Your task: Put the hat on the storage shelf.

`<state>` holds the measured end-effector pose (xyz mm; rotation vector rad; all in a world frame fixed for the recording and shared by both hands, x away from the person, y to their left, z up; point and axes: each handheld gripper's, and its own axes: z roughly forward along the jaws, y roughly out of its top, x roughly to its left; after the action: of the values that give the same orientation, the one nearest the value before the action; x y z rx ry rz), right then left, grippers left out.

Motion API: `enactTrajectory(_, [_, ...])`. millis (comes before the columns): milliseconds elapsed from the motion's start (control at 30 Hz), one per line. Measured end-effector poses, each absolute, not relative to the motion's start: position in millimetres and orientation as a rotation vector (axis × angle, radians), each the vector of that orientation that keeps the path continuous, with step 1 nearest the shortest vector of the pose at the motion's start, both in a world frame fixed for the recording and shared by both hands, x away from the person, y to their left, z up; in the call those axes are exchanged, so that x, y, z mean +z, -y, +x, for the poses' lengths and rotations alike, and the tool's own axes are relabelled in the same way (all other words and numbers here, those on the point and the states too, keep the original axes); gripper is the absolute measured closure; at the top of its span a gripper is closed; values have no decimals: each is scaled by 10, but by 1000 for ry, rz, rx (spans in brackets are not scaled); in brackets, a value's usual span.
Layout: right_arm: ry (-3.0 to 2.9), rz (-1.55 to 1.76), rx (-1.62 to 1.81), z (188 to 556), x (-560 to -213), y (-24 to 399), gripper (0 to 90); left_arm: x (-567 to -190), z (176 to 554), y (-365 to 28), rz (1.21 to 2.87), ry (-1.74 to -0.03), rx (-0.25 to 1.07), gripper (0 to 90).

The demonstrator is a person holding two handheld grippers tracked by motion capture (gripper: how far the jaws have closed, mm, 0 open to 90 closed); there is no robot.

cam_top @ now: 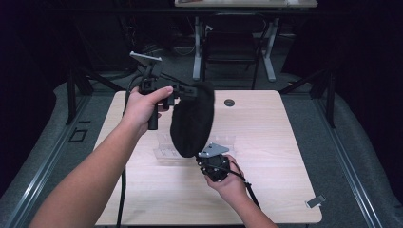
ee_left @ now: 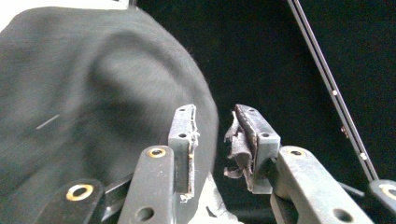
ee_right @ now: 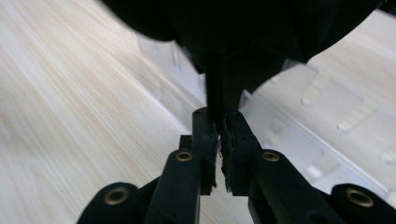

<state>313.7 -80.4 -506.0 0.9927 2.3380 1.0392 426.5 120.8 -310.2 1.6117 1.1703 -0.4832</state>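
A black cloth (cam_top: 192,121) hangs above the wooden table (cam_top: 275,142), stretched between my two grippers. At the cloth's top edge my left gripper (cam_top: 187,90) is held level in a hand. In the left gripper view its jaws stand apart (ee_left: 215,126), nothing lies between the pads, and the cloth (ee_left: 93,93) bulges just to their left. My right gripper (cam_top: 202,154) is below, pointing up at the cloth's lower end. In the right gripper view its jaws (ee_right: 218,123) pinch a fold of the black cloth (ee_right: 224,79).
A clear plastic tray (cam_top: 164,149) lies flat on the table under the cloth, and the right gripper view shows it too (ee_right: 327,116). A round cable hole (cam_top: 229,102) sits near the far edge and a small grey clip (cam_top: 316,201) near the front right corner. A chair (cam_top: 233,42) stands beyond the table.
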Motion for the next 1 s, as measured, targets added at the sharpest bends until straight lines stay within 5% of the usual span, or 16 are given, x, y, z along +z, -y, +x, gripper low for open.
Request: enactTrajectory(1000, [-2410, 1086, 1039, 3063, -5268, 1048, 734, -3455, 4154, -1940, 1689, -1327, -262, 654])
